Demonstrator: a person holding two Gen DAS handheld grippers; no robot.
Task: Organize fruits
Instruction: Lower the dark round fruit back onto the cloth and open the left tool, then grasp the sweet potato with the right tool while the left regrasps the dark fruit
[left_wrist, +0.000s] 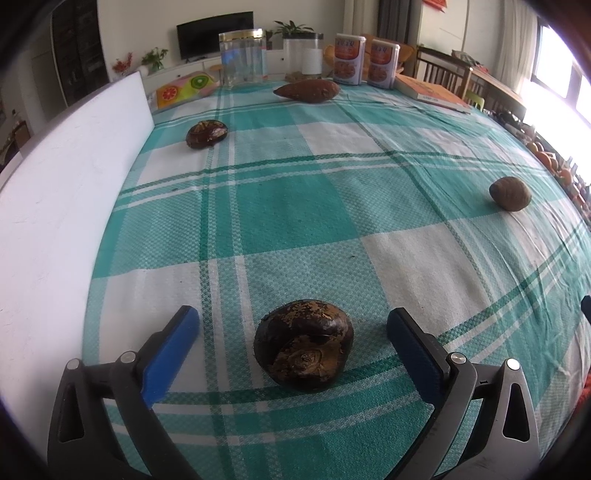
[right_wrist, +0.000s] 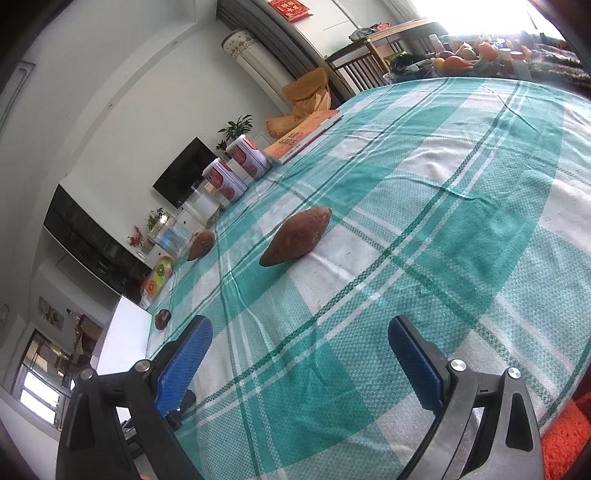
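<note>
Dark chestnut (left_wrist: 303, 344) sits between left gripper (left_wrist: 293, 325) fingers, jaws wide, not touching. Right gripper (right_wrist: 300, 338) spread wide over tablecloth (right_wrist: 424, 229), holding nothing.

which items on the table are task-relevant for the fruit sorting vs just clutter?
Task-relevant:
- dark chestnut-like piece between the open left gripper fingers, untouched
- second dark piece
- sweet potato
- another sweet potato
- round brown piece
- right gripper, open, holding nothing

Clutter:
- clear jar
- two printed canisters
- book
- fruit-print tray
- white board
</note>
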